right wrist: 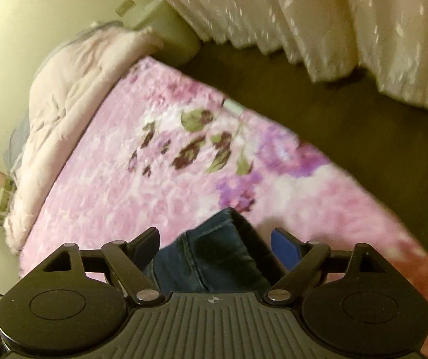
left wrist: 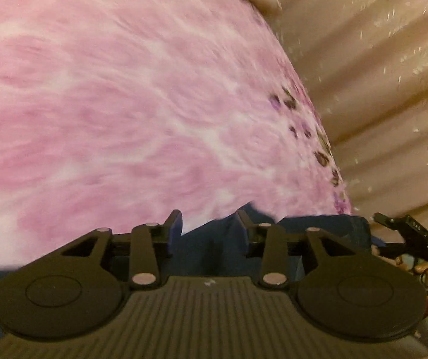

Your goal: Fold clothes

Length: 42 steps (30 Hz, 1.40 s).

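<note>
Dark blue jeans lie on a fluffy pink blanket that covers a bed. My left gripper is open just over the jeans' edge, with the denim showing in the gap between its fingers. In the right wrist view a folded part of the jeans, seam upward, sits between the widely spread fingers of my right gripper, which is open. The right gripper also shows at the far right of the left wrist view, beside the bed's edge. Most of the jeans is hidden under the gripper bodies.
The pink blanket carries a flower print near its edge. A pale quilted comforter is bunched at the head of the bed. Cream curtains hang beyond a strip of dark floor; the curtains run close along the bed.
</note>
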{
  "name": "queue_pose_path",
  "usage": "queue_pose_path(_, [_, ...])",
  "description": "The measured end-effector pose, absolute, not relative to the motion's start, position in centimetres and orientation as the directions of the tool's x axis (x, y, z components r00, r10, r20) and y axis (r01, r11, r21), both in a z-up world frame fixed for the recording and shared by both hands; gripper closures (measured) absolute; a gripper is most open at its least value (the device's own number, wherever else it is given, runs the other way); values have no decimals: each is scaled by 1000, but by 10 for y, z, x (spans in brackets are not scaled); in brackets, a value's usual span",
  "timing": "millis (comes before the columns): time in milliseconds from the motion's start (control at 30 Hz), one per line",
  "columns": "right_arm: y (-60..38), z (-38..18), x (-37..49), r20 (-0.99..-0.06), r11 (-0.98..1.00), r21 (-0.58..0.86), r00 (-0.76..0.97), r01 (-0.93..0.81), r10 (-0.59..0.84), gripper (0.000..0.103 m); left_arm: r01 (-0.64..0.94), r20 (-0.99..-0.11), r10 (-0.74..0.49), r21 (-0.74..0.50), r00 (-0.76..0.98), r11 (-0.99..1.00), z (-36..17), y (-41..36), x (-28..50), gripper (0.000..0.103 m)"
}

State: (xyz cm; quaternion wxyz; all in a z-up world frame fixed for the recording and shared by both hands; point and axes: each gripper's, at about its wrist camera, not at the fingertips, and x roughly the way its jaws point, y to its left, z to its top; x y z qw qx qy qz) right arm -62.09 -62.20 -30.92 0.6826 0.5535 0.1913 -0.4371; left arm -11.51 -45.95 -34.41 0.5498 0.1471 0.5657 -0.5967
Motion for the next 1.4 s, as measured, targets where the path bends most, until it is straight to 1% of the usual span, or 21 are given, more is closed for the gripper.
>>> queue_pose_path(33, [-628,-315,-620,-743,-12,605,559,796,-368,19,808,-790,-471,-541,-392,235,-351,-481,-121,70])
queue_pose_path(167, [-638,-327,-623,-716,-44,667,624,743,-312,20,805,-805,-371,-557,-464,202,-373,-517,-140,71])
queue_pose_path(200, [-639,-330,-624,-710,-44,679,639,733,-296,30,803,-805,-347,-563,-481,194,-379,-523,-144,73])
queue_pose_path(233, [-640,-332,-624,-708,-42,683,648,729,-282,36,801,-805,-325,-569,-497,186,-384,-529,-148,74])
queue_pose_path(267, [-639,-333,-624,-717,-36,674,641,738,-272,43,796,-800,-311,-579,-513,177,-387,-532,-150,77])
queue_pose_path(300, [-639,-334,-625,-724,-27,666,637,745,-264,50,791,-795,-297,-588,-528,168,-390,-534,-153,86])
queue_pose_path(333, [-639,-335,-626,-724,-13,664,639,747,-262,56,787,-791,-286,-596,-541,160,-393,-536,-156,92])
queue_pose_path(367, [-638,-335,-627,-722,1,663,640,749,-263,76,786,-787,-298,-598,-540,156,-392,-535,-159,102])
queue_pose_path(400, [-637,-333,-627,-717,16,664,642,748,-273,94,782,-777,-327,-604,-538,150,-390,-533,-159,103])
queue_pose_path(433, [-635,-332,-628,-711,31,664,644,747,-283,101,786,-770,-363,-602,-525,141,-386,-529,-158,103])
queue_pose_path(533, [-621,-321,-623,-733,91,593,583,800,-350,102,798,-726,-523,-587,-446,135,-374,-504,-154,103])
queue_pose_path(600, [-611,-322,-626,-746,72,552,531,831,-403,102,797,-690,-605,-586,-398,144,-376,-488,-153,102])
queue_pose_path(700, [-601,-335,-630,-758,-17,539,476,842,-446,102,860,-736,-602,-487,-309,154,-391,-488,-173,101])
queue_pose_path(800, [-599,-332,-626,-771,-31,499,428,866,-472,101,911,-778,-590,-377,-215,165,-403,-497,-196,101])
queue_pose_path(833, [-600,-330,-627,-776,-39,483,407,875,-481,100,909,-774,-602,-373,-194,187,-399,-498,-194,101])
queue_pose_path(867, [-600,-327,-627,-781,-47,467,387,883,-490,94,906,-770,-615,-368,-169,211,-395,-497,-192,100])
queue_pose_path(900, [-601,-324,-628,-786,-56,450,366,891,-498,79,902,-762,-635,-356,-127,246,-389,-492,-185,100])
queue_pose_path(967, [-592,-313,-638,-786,-96,404,291,910,-546,56,893,-757,-648,-347,-87,285,-378,-480,-172,98])
queue_pose_path(1167, [-523,-305,-696,-743,-233,559,357,796,-566,56,854,-773,-631,-371,-65,366,-360,-410,-134,98])
queue_pose_path(1367, [-480,-310,-694,-692,-185,644,463,742,-555,57,828,-798,-603,-334,7,451,-349,-334,-127,98])
queue_pose_path(1400, [-481,-313,-689,-728,-188,593,422,783,-540,69,824,-803,-596,-328,15,462,-349,-324,-127,98])
